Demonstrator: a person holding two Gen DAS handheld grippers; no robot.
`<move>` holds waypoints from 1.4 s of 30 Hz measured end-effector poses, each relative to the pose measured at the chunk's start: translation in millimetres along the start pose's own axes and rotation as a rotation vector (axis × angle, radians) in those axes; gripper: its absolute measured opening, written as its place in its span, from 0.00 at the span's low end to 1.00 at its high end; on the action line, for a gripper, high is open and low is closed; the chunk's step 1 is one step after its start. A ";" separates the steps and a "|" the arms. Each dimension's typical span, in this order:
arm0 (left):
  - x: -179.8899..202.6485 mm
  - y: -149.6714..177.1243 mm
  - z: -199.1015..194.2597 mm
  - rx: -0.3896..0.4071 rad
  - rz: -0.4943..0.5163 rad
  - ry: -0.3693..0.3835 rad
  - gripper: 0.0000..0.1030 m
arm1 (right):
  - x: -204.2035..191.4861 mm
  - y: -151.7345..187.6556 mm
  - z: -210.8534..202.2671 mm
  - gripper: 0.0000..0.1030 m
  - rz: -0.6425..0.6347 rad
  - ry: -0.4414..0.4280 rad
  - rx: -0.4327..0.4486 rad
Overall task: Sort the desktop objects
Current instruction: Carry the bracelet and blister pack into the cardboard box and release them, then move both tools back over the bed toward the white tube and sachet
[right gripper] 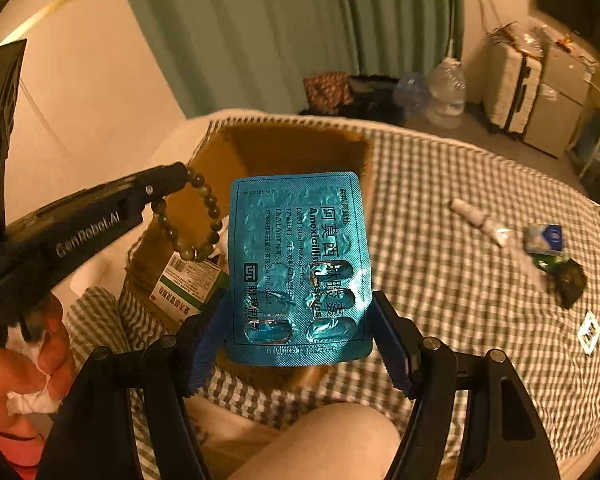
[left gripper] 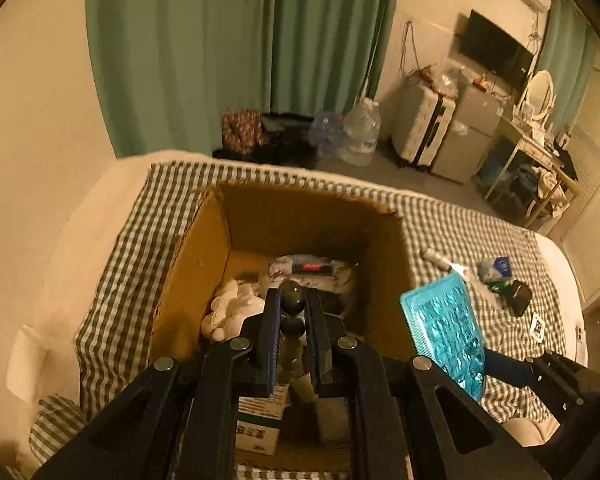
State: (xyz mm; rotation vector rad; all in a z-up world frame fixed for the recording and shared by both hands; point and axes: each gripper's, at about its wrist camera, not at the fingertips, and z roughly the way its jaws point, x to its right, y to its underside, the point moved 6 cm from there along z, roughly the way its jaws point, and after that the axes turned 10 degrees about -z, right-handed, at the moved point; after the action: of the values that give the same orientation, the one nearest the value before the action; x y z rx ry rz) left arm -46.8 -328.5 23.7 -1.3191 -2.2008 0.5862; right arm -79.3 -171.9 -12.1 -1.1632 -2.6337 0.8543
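Left fingers (left gripper: 293,304) pinch bead bracelet (right gripper: 196,216); right fingers (right gripper: 396,344) grip blister pack (right gripper: 300,268) between them

Cardboard box (left gripper: 300,216) on bed (left gripper: 480,236); spray bottle (left gripper: 440,259) right.

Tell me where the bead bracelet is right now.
In the left gripper, the bracelet hangs over the open box, left of the blue pill pack.
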 end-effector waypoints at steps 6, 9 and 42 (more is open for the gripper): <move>-5.9 -14.1 -0.8 0.080 0.027 -0.096 0.92 | -11.2 -17.3 -2.1 0.84 -0.069 0.054 0.136; -0.9 -13.7 -1.3 0.064 -0.002 -0.050 0.92 | -7.6 -16.4 -8.1 0.86 -0.101 0.092 0.164; 295.9 107.9 73.2 -0.093 0.159 0.187 0.98 | 331.4 220.8 -170.7 0.86 0.656 0.406 0.203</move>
State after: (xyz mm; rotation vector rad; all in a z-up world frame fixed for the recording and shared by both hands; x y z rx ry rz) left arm -138.0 -24.7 -38.5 -1.5417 -2.0059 0.4034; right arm -109.9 260.1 -24.5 -1.9304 -1.8074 0.8276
